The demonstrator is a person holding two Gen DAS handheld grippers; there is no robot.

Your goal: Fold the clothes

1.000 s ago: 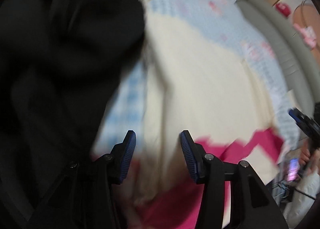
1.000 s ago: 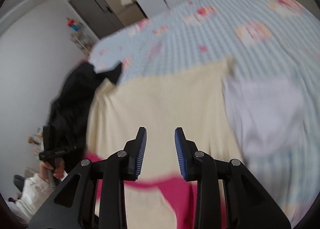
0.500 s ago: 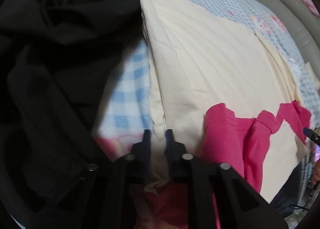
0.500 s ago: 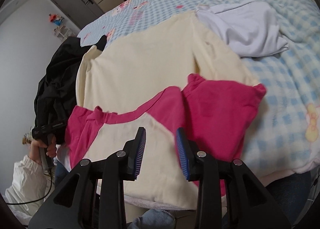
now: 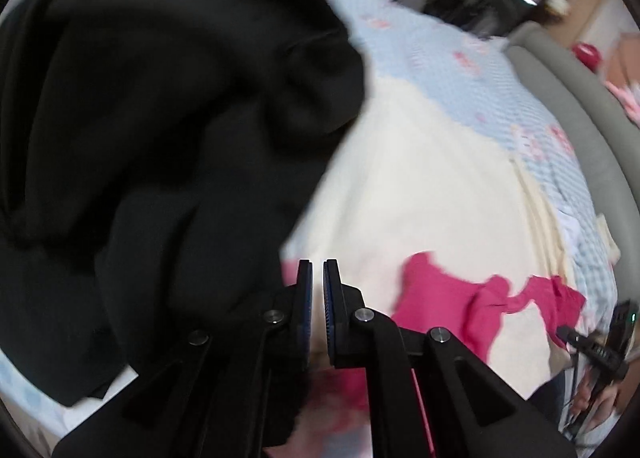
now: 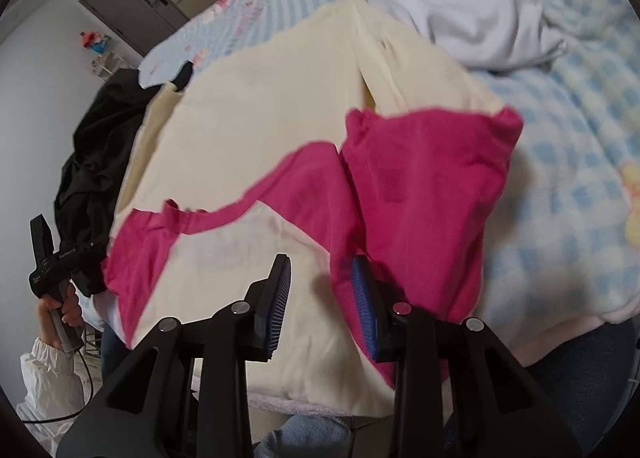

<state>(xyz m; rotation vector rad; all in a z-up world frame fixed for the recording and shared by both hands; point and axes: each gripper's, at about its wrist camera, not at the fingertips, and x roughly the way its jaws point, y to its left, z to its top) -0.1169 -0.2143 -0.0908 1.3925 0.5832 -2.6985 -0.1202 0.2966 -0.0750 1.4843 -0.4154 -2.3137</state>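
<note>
Cream cotton fills both views: a cream-and-pink raglan shirt (image 6: 256,138) lies spread on the blue checked bedspread (image 6: 580,146), its hem hanging over the near edge of the bed. The magenta right sleeve (image 6: 424,194) is folded in across the body, at about 2 o'clock from the right gripper (image 6: 322,290).

Half a second ago the left gripper (image 5: 317,286) had its fingers lowered over the shirt's left edge, with a narrow gap still between them. Now the pads are pressed almost together, and the view is blurred and swung toward the black garment (image 5: 160,118) heaped at 10 o'clock. Cream cloth shows in the thin slit between the pads, but I cannot tell whether it is pinched there or simply lying behind them. In the right wrist view that gripper sits at 9 o'clock, beside the left sleeve (image 6: 136,250).

The right gripper's fingers are spread wide, holding nothing; its right pad lies against the inner edge of the pink sleeve. It has moved little over the last half second.

My reading is that the left side has just been seized, or is about to be, so the left sleeve can be carried inward to match the right. A white garment (image 6: 476,22) waits at 1 o'clock, well apart.
</note>
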